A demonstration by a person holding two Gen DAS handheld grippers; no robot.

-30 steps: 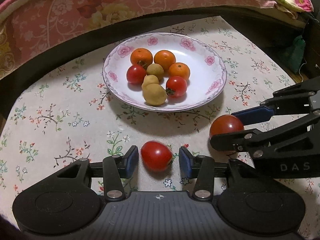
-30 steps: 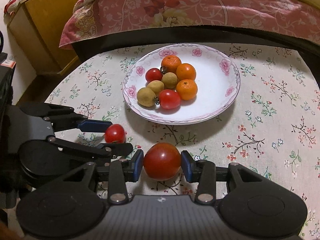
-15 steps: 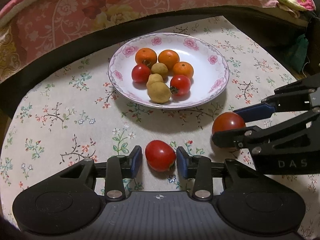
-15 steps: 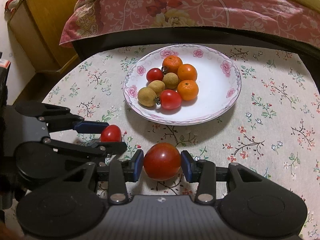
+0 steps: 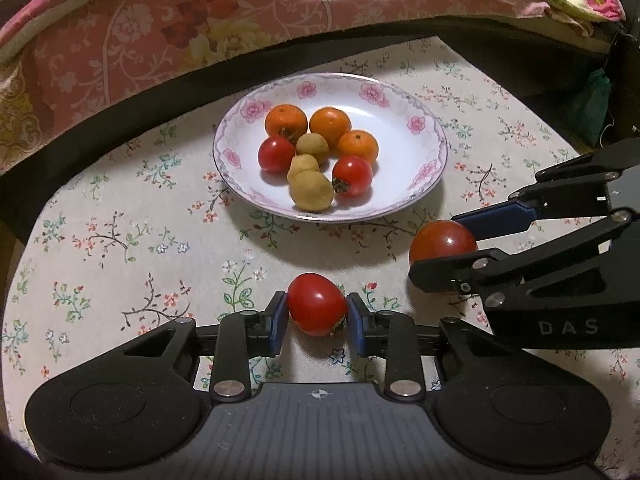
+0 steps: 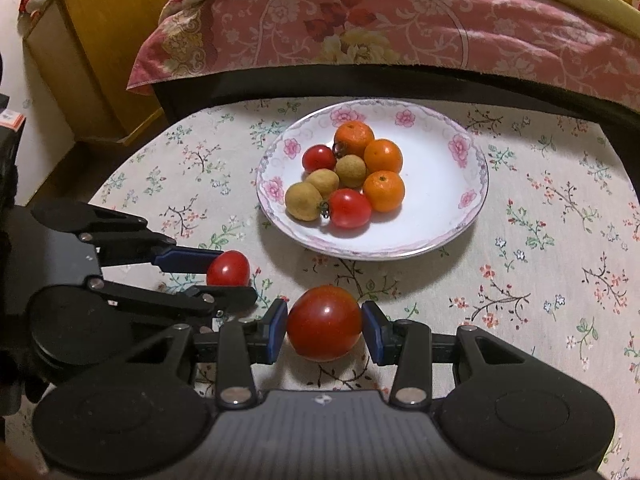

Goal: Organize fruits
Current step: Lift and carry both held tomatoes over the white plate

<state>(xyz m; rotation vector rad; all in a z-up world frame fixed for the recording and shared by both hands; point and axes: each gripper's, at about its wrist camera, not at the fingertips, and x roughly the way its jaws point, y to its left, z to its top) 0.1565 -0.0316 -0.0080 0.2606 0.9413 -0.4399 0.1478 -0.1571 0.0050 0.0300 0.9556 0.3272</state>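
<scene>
A white plate with pink flowers (image 5: 432, 176) (image 6: 472, 200) holds three oranges, two red tomatoes and three tan round fruits. In front of it, on the flowered tablecloth, lies a small red tomato (image 5: 316, 310) (image 6: 228, 268). My left gripper (image 5: 317, 312) (image 6: 230, 278) is closing its jaws around it, and both blue pads touch its sides. To its right is a larger red tomato (image 6: 324, 322) (image 5: 442, 238), with my right gripper (image 6: 325, 322) (image 5: 444, 250) shut on it, low over the cloth.
The two grippers stand side by side, close together. A bed with a pink floral quilt (image 6: 400, 28) and a dark frame runs along the table's far edge. A wooden cabinet (image 6: 92, 52) stands at the far left. Bare tablecloth (image 6: 560, 260) lies right of the plate.
The left gripper's jaws have narrowed from a clear gap on each side of the small tomato to touching it. The right gripper keeps its hold on the larger tomato.
</scene>
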